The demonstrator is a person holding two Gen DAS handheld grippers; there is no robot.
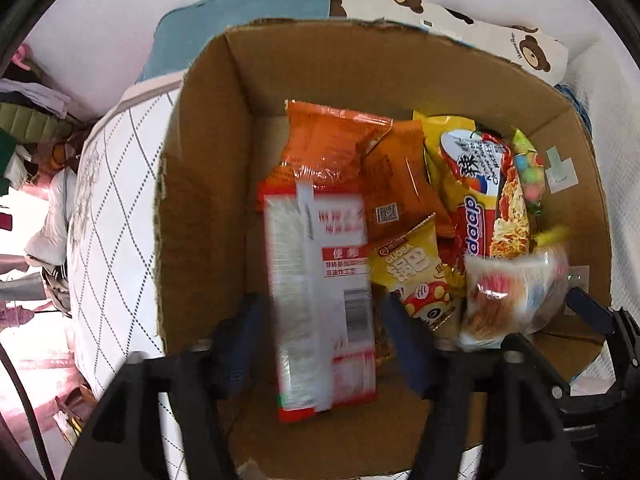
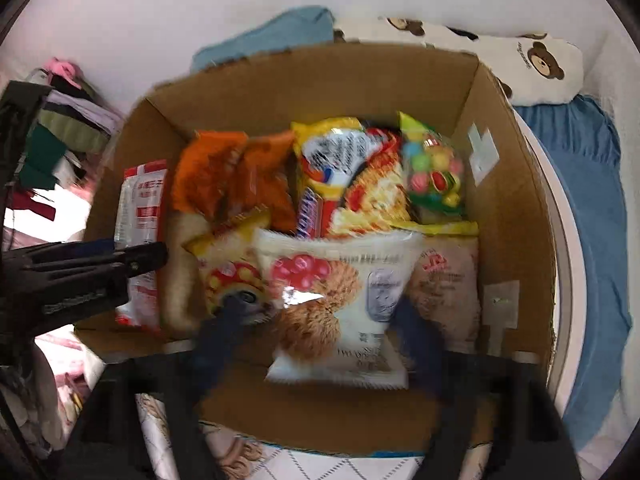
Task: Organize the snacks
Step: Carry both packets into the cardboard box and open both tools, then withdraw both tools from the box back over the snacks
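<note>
An open cardboard box holds several snack packets: orange bags, a yellow noodle pack, a yellow GUOBA pack and a candy bag. My left gripper hangs open over the box's left side. A blurred red-and-white packet is between its fingers, and the pads are not pressing on it. My right gripper is open over the right side. A white cookie packet lies loose between its fingers, on top of the other snacks.
The box sits on a quilted mattress with a blue sheet on the right. A blue cloth and a bear-print pillow lie behind it against the wall. Piled clothes are at far left.
</note>
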